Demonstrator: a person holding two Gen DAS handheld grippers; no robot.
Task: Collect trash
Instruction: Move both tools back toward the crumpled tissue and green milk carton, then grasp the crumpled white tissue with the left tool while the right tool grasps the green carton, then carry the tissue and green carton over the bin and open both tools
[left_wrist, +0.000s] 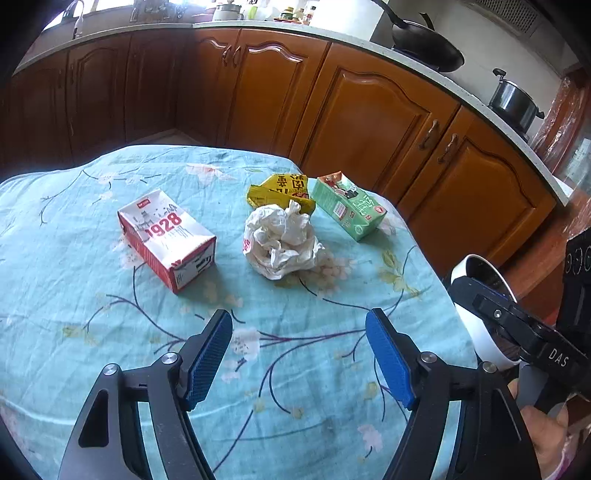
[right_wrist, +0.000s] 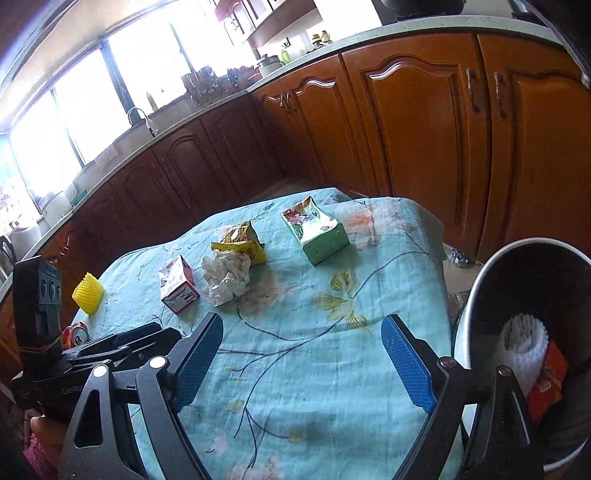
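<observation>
A kitchen with brown wooden cabinets (left_wrist: 369, 122) surrounds a table under a pale blue floral cloth (left_wrist: 110, 350), where trash lies toward the far side: a red-and-white carton (left_wrist: 166, 240) at left, a crumpled white bag (left_wrist: 282, 242) just right of it, a yellow wrapper (left_wrist: 279, 192) touching the bag's far edge, and a green carton (left_wrist: 349, 206) farther right. The left gripper (left_wrist: 299, 354) and right gripper (right_wrist: 303, 358) hover over the near cloth, jaws spread and empty. A white bin (right_wrist: 476, 295) off the table's right edge holds white foam netting (right_wrist: 524, 343) and a red wrapper (right_wrist: 546, 384).

Wrinkled cloth tablecloth (left_wrist: 110, 350), crumpled paper wad (left_wrist: 282, 242), glossy wooden cabinets (left_wrist: 373, 122).
</observation>
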